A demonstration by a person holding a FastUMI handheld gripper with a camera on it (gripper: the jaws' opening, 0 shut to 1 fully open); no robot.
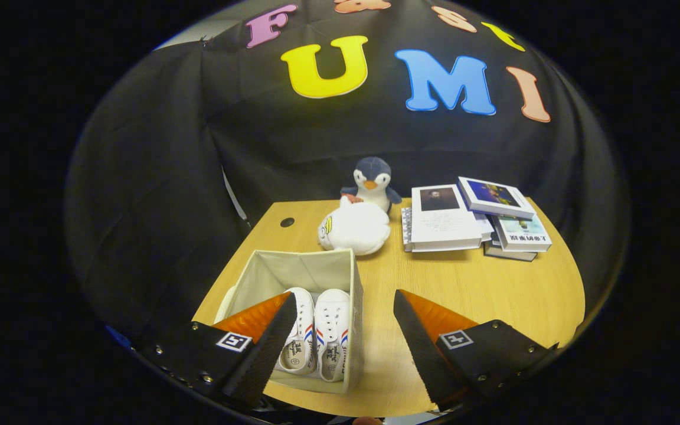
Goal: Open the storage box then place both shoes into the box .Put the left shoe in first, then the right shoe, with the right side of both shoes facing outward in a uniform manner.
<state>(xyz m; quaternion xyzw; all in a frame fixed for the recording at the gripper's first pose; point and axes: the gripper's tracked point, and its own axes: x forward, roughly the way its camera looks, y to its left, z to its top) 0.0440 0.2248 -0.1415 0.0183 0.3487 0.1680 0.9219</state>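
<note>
Gripper view. Gripper (pixel 340 321) hangs above the near edge of the worktop (pixel 493 295), fingers (pixel 269 342) spread wide apart and grasping nothing. The storage box (pixel 355 307), a pale fabric cube with its top open, sits just ahead of the left finger, which overlaps its near-left corner in this view; contact cannot be judged.

Both shoes lie inside, side by side, toes toward the far wall: left shoe (pixel 300 339) against the finger side, right shoe (pixel 333 339) against the box's right wall. By how things lie, the placing looks done.

Risks, as judgement: the box walls are soft and unsupported, so a finger dragged across the rim could tip or slide the box toward the worktop edge, which is near. A low pass could also catch a shoe and skew the pair.

Shoes: white canvas, laced, with red and blue stripes on the sides and dark print on the insoles.

Beyond the box: a white plush toy (pixel 355 230), a penguin toy (pixel 372 180), stacked books (pixel 464 218).
</note>
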